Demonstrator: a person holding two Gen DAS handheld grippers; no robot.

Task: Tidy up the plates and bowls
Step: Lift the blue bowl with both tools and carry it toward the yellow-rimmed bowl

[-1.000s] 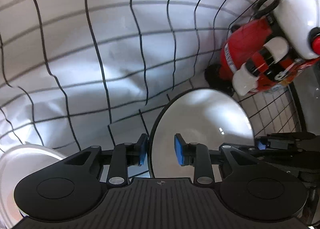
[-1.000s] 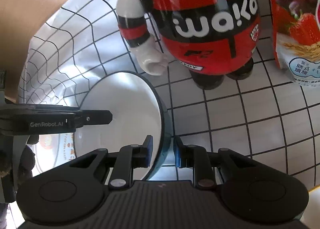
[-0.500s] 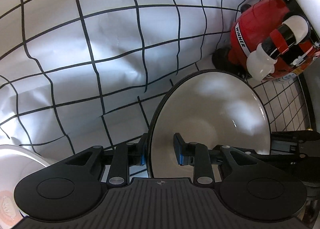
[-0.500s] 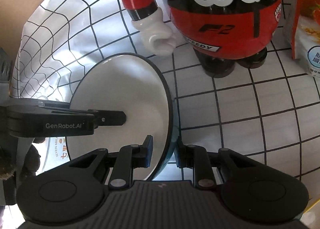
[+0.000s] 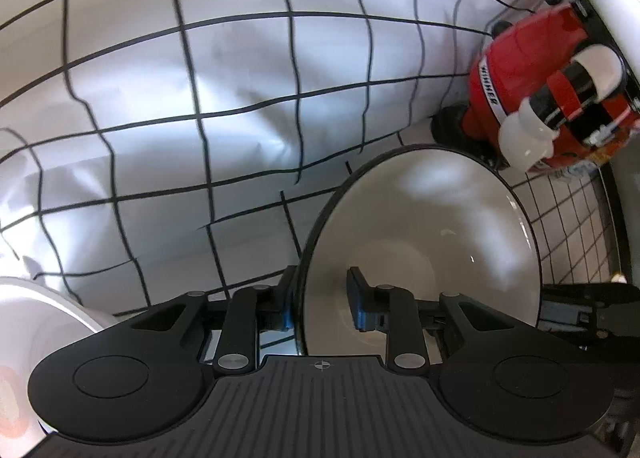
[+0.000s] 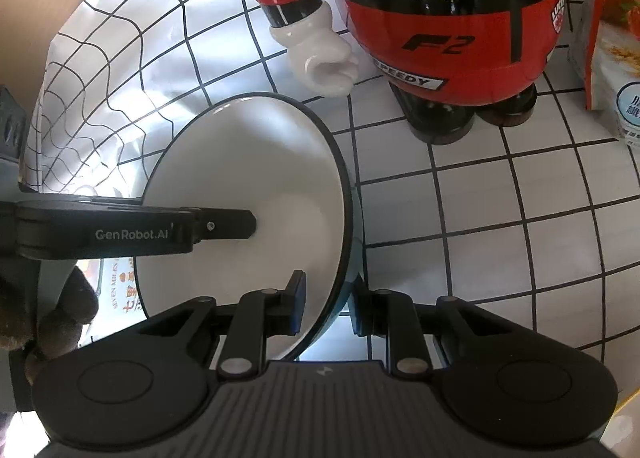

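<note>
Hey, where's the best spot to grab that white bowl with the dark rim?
By the rim. The white bowl has thin flared walls, so straddle the wall with one finger inside and one outside, as the left gripper and right gripper do from opposite sides.

Figurine (image 6: 452, 17) head cut off; snack bag (image 6: 612, 37) cropped at edge.

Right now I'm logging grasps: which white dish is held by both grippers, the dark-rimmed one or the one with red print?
The dark-rimmed white bowl: the left gripper and right gripper each straddle its rim. The red-printed dish lies apart at the left wrist view's lower-left edge, ungripped.
</note>
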